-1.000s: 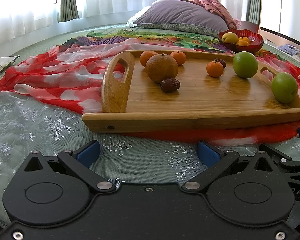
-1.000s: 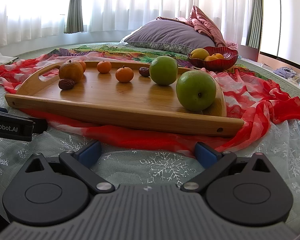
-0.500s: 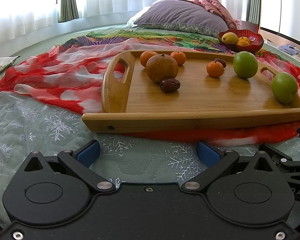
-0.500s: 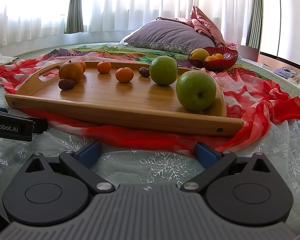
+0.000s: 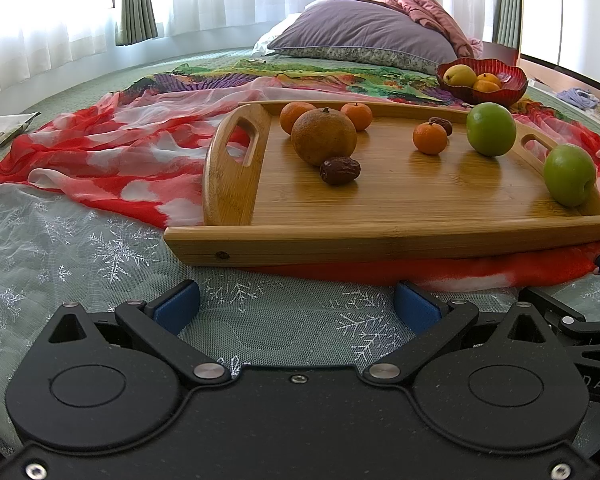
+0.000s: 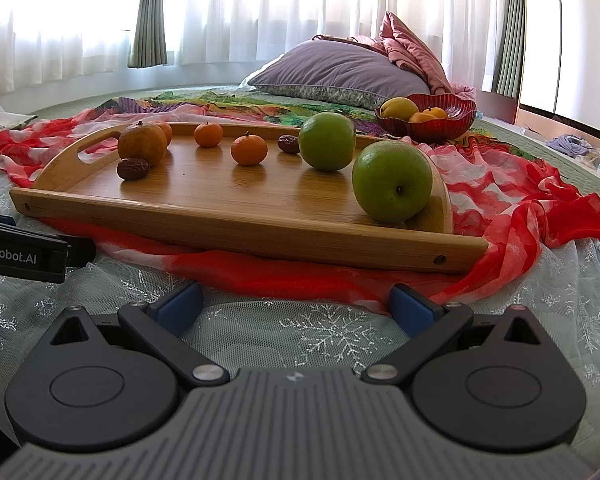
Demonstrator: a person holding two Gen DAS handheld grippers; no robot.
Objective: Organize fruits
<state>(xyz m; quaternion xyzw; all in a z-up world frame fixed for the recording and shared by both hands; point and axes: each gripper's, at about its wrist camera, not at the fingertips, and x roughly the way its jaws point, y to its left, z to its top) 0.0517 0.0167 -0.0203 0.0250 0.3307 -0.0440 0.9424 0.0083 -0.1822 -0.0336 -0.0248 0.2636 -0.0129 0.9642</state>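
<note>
Both tools, left tool (image 5: 296,304) and right tool (image 6: 296,304), gape wide and empty over the bed, just before the wooden tray (image 6: 236,232) of fruit.

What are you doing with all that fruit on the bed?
Sorting fruit, but nothing is picked up yet. The left tool and right tool both sit open and empty in front of the wooden tray. Oranges, dates and two green apples are on it, and the red bowl already holds some fruit.
</note>
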